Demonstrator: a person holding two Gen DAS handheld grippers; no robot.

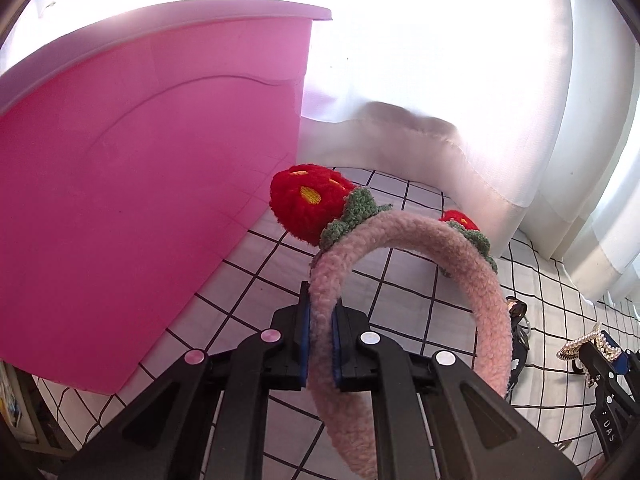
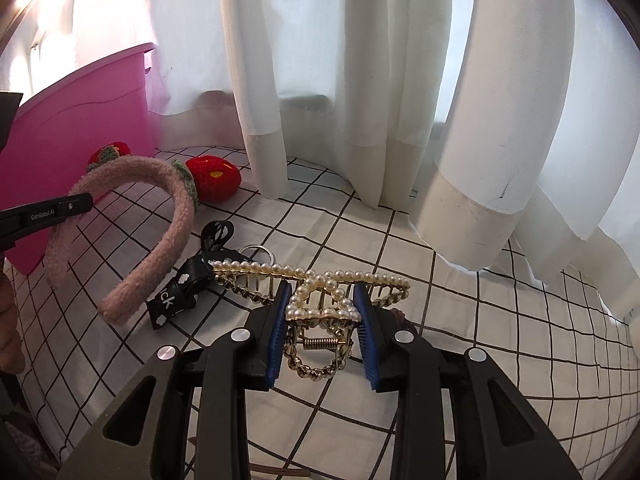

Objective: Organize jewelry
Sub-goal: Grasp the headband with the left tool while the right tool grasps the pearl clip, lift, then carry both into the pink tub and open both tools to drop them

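Headband (image 1: 400, 240) – gripped (lifted) – just beside bin (image 1: 140, 160) wall.

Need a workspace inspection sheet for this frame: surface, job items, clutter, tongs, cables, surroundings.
Surface: white grid-patterned cloth, wrinkled.
Job's things: pink fuzzy headband with red strawberry pompoms; pearl hair claw; pink bin at left.
Clutter: black hair clip and silver ring lying on the cloth.
Tongs: left tongs shut on the headband, lifted off the cloth; right tongs shut on the pearl claw.
Cables: nothing seen.
Surroundings: white curtains behind, backlit.
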